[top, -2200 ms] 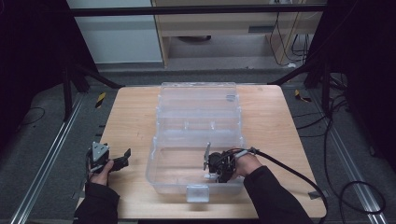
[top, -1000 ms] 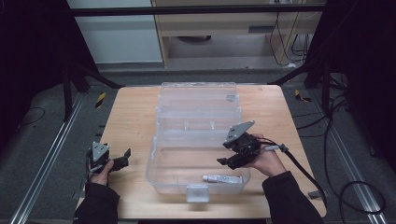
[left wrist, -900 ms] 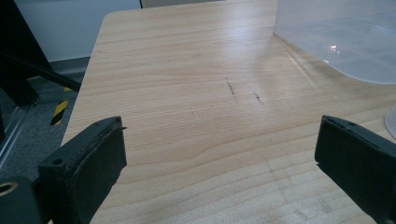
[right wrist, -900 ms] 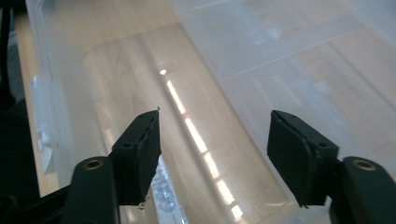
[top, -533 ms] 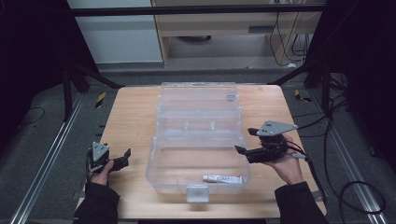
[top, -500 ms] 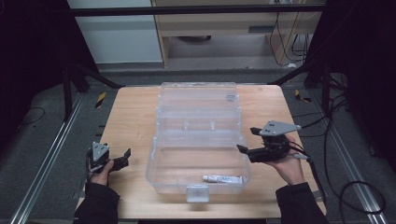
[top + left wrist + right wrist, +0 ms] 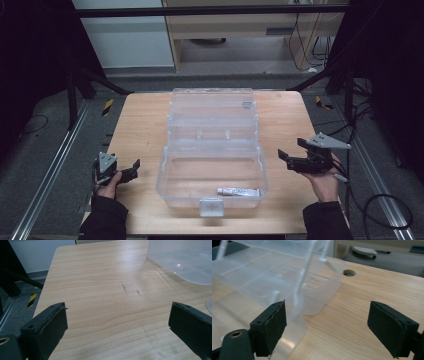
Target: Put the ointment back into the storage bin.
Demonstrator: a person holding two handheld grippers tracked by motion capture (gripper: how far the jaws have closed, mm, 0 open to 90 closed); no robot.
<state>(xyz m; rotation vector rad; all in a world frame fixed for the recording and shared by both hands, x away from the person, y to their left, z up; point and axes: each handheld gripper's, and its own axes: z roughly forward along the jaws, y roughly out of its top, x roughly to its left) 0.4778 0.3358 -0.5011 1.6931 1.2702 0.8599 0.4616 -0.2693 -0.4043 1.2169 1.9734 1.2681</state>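
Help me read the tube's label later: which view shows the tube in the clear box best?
The high view: the tube lies whole near the clear box's front wall. The right gripper view shows just box walls.

Bare table flanks the open clear box blocking the middle.

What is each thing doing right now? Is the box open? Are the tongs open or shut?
Clear plastic box: open, lid tipped back.
White tube: lying flat inside the box, near its front wall.
Front latch: undone.
Left tongs: open, empty, over the table left of the box.
Right tongs: open, empty, jaws just widened, right of the box.
Wooden table: bearing the box.
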